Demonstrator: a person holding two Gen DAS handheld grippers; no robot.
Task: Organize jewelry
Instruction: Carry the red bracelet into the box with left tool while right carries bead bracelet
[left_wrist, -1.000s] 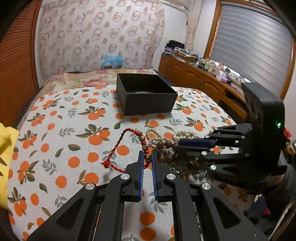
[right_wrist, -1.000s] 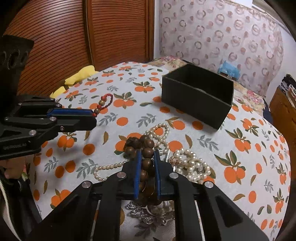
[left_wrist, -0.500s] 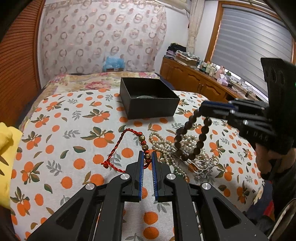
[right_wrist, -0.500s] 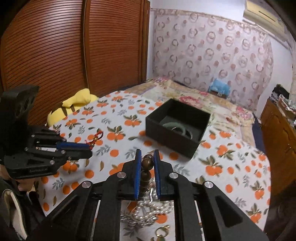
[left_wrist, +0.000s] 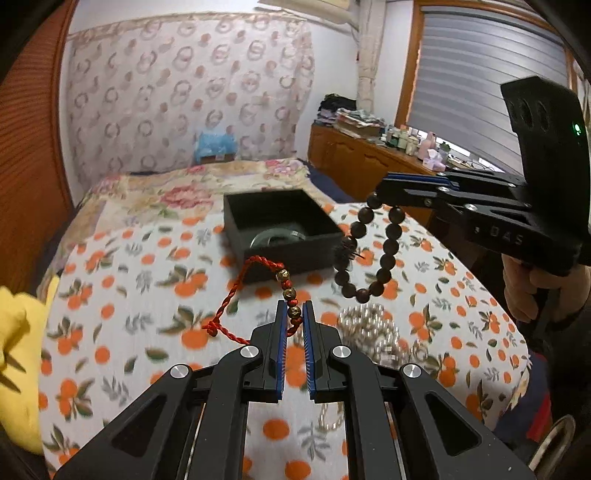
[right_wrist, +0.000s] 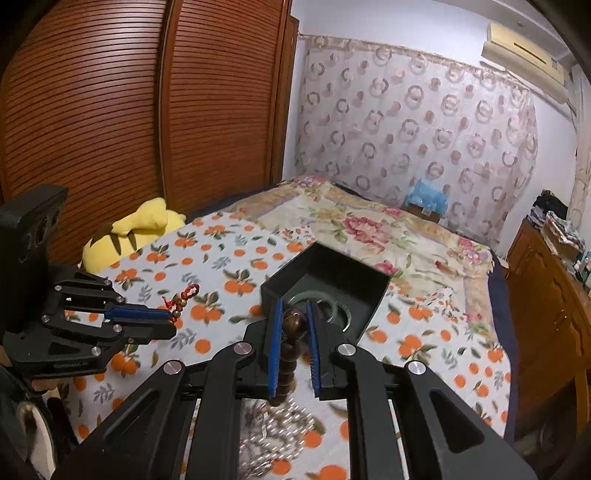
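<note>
We hold the left gripper (left_wrist: 294, 314) with its blue-padded fingers clamped on a red braided cord bracelet with brass-coloured beads (left_wrist: 258, 291), the cord looping out toward ten o'clock above the orange-patterned bedspread (left_wrist: 122, 295). Our right gripper (right_wrist: 294, 325) has its fingers pinched on a dark brown wooden bead bracelet (left_wrist: 369, 254), which hangs free in a loop at one o'clock in the left wrist view, just beside the open black square box (left_wrist: 280, 229). The box sits at twelve o'clock with a pale green bangle (right_wrist: 325, 306) inside. A heap of white pearl strands (left_wrist: 373, 332) lies on the spread at three o'clock.
</note>
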